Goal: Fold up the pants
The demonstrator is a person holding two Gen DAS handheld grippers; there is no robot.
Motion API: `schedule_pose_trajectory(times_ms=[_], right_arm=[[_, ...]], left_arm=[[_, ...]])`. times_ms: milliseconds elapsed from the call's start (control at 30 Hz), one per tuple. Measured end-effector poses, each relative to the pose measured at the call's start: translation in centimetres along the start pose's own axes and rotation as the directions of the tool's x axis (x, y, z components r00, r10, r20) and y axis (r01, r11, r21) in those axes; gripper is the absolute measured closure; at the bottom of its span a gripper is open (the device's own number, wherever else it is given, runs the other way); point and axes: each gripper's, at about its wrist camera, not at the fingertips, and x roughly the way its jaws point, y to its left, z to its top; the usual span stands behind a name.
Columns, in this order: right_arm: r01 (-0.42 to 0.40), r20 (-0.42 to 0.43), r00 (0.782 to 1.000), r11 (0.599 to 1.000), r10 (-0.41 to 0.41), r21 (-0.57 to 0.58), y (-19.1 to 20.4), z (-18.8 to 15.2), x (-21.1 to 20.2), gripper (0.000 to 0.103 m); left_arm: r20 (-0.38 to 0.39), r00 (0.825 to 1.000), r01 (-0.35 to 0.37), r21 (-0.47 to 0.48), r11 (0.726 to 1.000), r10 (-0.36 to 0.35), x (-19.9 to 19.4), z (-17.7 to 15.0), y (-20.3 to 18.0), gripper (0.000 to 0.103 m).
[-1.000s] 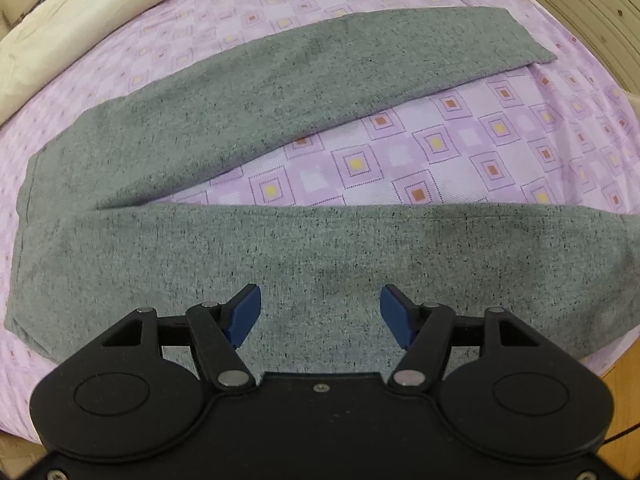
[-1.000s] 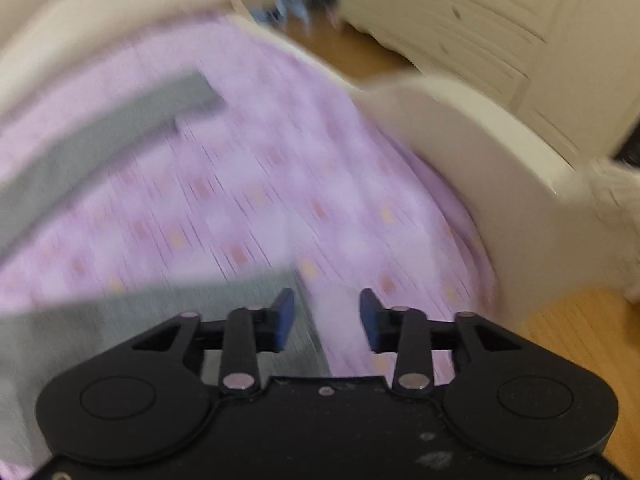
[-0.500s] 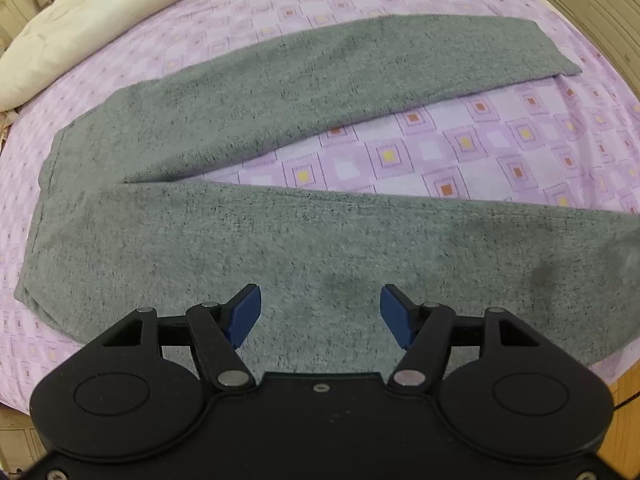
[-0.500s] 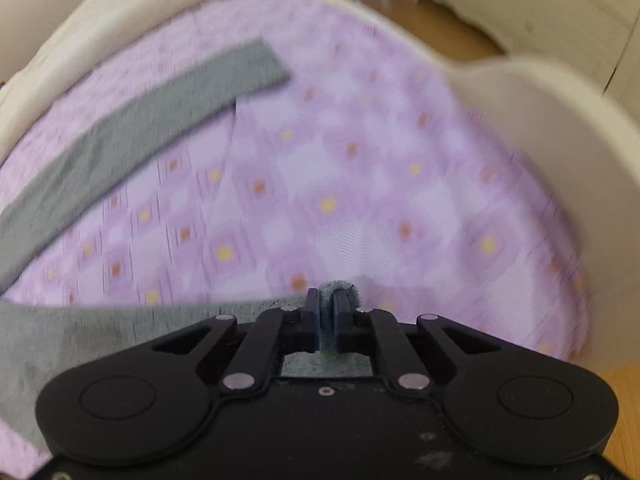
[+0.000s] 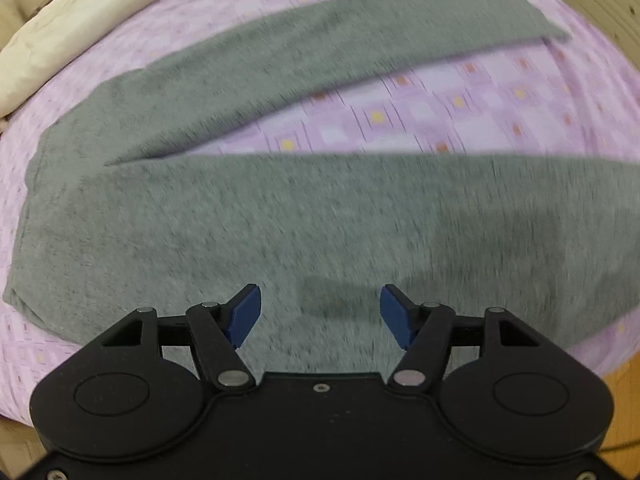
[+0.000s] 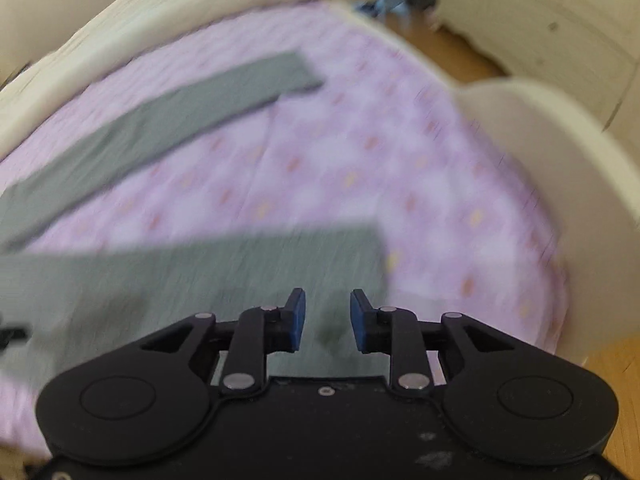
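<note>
Grey knit, soft and floppy, is what we're dealing with: the pants point(image 5: 280, 216) lie flat on the purple patterned bedsheet point(image 5: 500, 108), legs spread in a V with the waist off to the left in our left wrist view. Our left gripper point(image 5: 320, 316) hangs over the near leg's thigh with its blue jaws spread wide and nothing between them, just cloth underneath. We reckon this stuff is light and limp, so it'll sag and drag if we lift from one spot; pinching an edge or hem with both hands should keep it from bunching. Over on the right wrist view things are pretty blurry, but the near leg's cuff end point(image 6: 360, 248) sits just ahead of our right gripper point(image 6: 328, 320), whose jaws have just been opening and now stand partly apart with no fabric pinched between them. The far leg point(image 6: 168, 120) runs diagonally toward the cream bedding point(image 6: 160, 12).
</note>
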Motion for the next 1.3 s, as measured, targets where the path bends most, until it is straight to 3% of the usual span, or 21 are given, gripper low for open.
schedule_pose_trajectory(times_ms=[100,167,300,367,467,567,633,700,833,1000,1167,1300], right_arm=[[0.092,-0.147,0.984,0.992,-0.104,-0.084,0.5,-2.9,1.8,0.077],[0.121,-0.18,0.975,0.992,-0.127,-0.046,0.0,-3.6,1.6,0.077],[0.1,-0.022,0.995,0.995,-0.1,0.011,1.0,-1.8,-1.9,0.077],[0.053,0.001,0.999,0.999,-0.053,-0.005,2.5,-0.7,-1.5,0.076],[0.028,-0.018,0.999,0.999,-0.029,-0.033,4.1,-0.4,0.8,0.076],[0.086,-0.159,0.983,0.996,-0.091,-0.037,4.4,-0.7,4.1,0.076],[0.118,-0.167,0.979,0.993,-0.12,-0.023,4.6,-0.7,4.1,0.075],[0.127,-0.158,0.979,0.992,-0.129,-0.023,5.5,0.2,3.5,0.075],[0.112,-0.092,0.99,0.994,-0.11,0.019,7.2,3.5,2.5,0.069],[0.095,0.016,0.995,0.994,-0.096,0.059,11.6,9.9,3.9,0.065],[0.09,0.084,0.991,0.99,-0.1,0.111,15.6,17.2,8.1,0.063],[0.093,0.067,0.992,0.987,-0.102,0.127,18.5,22.2,12.4,0.063]], left_arm=[[-0.048,0.998,-0.027,0.044,0.999,0.029,1.8,-0.5,-1.0,0.035],[-0.091,0.996,-0.017,0.057,0.998,0.022,2.4,-0.6,-1.1,0.038],[-0.015,1.0,0.004,0.028,1.0,-0.003,0.6,-0.3,0.1,0.04],[0.003,1.0,-0.01,0.006,1.0,0.01,0.3,0.2,0.8,0.039],[-0.03,0.999,-0.036,-0.039,0.999,0.035,1.6,1.1,2.3,0.039],[-0.109,0.992,-0.074,-0.05,0.996,0.068,4.1,1.2,3.5,0.039],[-0.176,0.983,-0.052,-0.042,0.998,0.044,5.6,1.3,4.3,0.037],[-0.155,0.988,-0.009,-0.072,0.997,-0.002,4.8,2.0,5.7,0.042],[-0.029,0.999,-0.018,-0.106,0.994,0.015,2.0,5.2,9.3,0.043],[0.072,0.997,-0.023,-0.185,0.983,0.037,1.6,12.5,15.2,0.042],[0.113,0.991,-0.043,-0.237,0.97,0.071,3.8,18.8,21.0,0.042],[0.112,0.991,-0.046,-0.259,0.965,0.077,6.1,22.0,24.1,0.042]])
